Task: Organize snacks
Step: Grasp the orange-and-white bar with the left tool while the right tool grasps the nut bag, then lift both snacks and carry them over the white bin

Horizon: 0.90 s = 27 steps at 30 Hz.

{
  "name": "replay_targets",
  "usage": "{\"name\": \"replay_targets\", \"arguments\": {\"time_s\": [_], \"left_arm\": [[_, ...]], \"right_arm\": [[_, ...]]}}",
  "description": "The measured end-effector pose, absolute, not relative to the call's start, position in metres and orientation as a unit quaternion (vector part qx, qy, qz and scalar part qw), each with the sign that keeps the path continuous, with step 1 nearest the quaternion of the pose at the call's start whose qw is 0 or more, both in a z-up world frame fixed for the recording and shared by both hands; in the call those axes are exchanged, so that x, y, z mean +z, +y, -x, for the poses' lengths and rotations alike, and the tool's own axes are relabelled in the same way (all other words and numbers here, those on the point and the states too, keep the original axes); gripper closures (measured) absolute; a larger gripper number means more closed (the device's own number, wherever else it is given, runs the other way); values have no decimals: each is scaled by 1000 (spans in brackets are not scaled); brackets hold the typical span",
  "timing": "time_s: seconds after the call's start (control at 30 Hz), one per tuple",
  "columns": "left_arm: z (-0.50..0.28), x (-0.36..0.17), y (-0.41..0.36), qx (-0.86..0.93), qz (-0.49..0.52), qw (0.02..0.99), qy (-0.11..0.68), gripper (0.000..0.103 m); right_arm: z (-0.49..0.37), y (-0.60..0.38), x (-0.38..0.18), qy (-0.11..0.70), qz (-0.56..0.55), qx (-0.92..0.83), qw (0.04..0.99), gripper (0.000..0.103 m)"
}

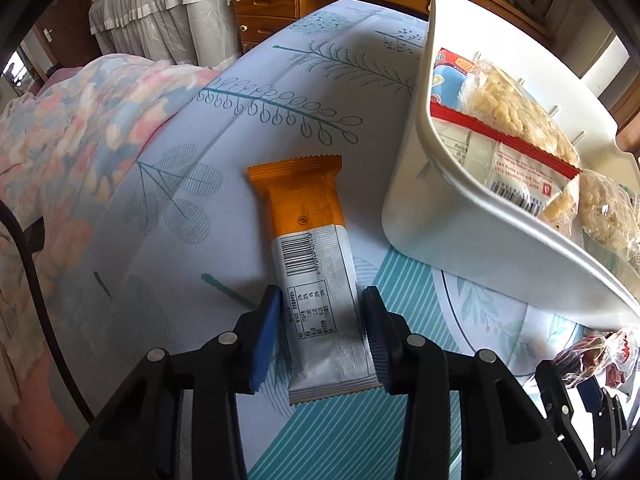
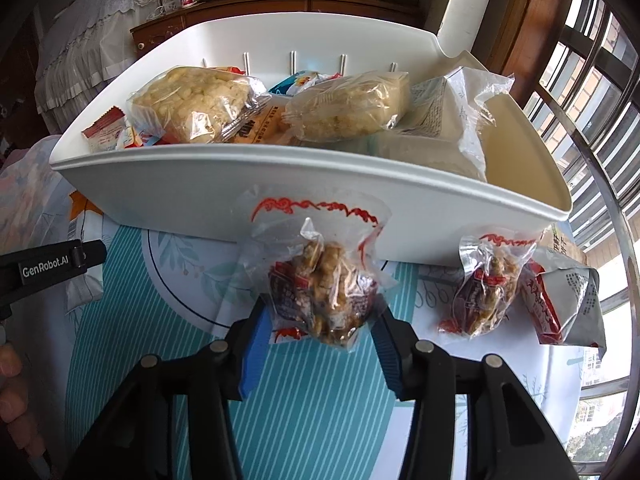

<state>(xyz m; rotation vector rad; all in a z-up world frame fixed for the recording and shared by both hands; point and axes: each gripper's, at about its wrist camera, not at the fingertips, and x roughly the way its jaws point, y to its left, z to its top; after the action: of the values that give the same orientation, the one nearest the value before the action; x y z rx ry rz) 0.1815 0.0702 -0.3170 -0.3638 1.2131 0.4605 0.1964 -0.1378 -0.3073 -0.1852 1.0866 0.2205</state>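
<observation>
Both grippers point steeply down at the table. The left gripper [image 1: 322,312] is clenched on the orange and silver bar [image 1: 316,276], which lies flat on the leaf-printed cloth [image 1: 256,128] just beside the white bin [image 1: 432,208]. The right gripper [image 2: 320,328] grasps a clear bag of brown nuts [image 2: 324,288] in front of the bin's wall. Only the right view shows a second nut bag [image 2: 488,292] and a person's fingers [image 2: 12,396] at the left edge

Left gripper [image 1: 323,332] fingers [image 1: 267,336] tight on orange-and-silver snack bar [image 1: 310,256] beside white bin [image 1: 424,208].
</observation>
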Motion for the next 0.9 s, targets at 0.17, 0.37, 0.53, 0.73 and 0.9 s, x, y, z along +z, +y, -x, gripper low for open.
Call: {"name": "replay_targets", "arguments": {"time_s": [0.17,0.37,0.53,0.73,0.9], "left_arm": [[-171,-314,62,213,173,779,564,66],[-153,-299,51,226,177,787,546,66],[-138,-275,45,240,185,801,516,66],[-125,-244,36,250,183,824,475,66],[-121,-224,34,248,181,841,445,66]], "right_arm": [[-187,-136,-304,511,92,129,845,54],[-175,-136,-292,496,99,161,847,54],[-166,-135,-276,476,108,195,850,54],[-161,-136,-252,445,112,227,859,54],[-163,-139,-230,407,114,241,874,54]]}}
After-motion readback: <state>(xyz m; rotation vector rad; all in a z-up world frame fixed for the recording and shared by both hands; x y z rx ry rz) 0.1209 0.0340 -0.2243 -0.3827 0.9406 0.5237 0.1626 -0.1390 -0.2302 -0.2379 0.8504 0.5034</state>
